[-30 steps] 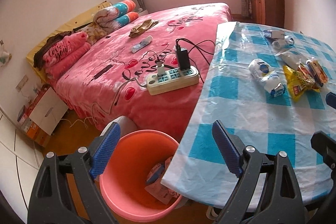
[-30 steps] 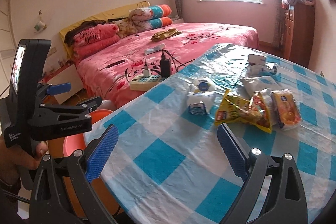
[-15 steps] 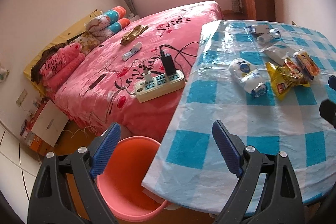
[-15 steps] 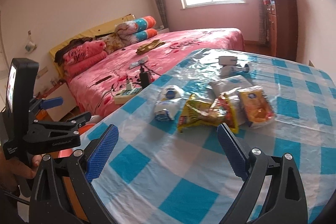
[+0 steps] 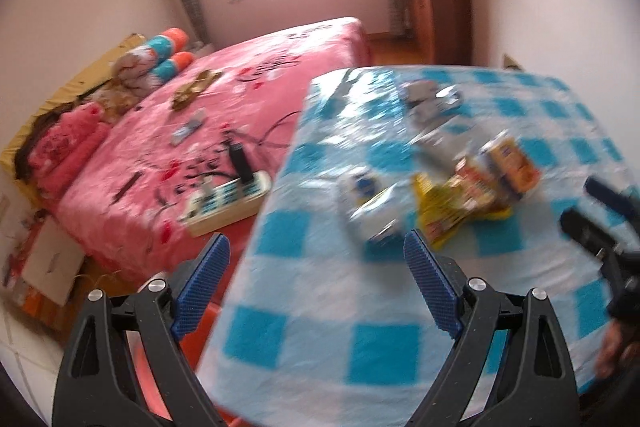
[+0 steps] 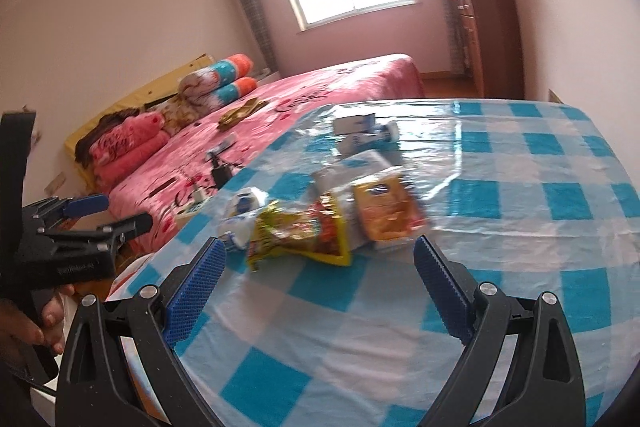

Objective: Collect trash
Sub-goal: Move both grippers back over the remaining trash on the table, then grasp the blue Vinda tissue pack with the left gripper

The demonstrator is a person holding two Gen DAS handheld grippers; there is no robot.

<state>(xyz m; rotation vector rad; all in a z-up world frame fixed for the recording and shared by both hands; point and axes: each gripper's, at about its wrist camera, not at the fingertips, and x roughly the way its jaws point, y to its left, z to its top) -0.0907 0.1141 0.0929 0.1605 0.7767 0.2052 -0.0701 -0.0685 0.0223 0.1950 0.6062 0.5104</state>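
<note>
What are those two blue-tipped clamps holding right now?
Nothing. The left gripper and right gripper both have open, empty jaws; the yellow crinkly snack wrapper lies untouched.

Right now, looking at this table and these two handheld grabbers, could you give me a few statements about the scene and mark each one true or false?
1. The right gripper holds a wrapper. False: its jaws are open and empty.
2. The yellow snack bag lies on the checked tablecloth. True.
3. The left gripper is shut. False: its jaws are wide apart.
4. A power strip lies on the pink bed. True.
5. The orange packet lies on the bed. False: it is on the table beside the snack bag.
</note>
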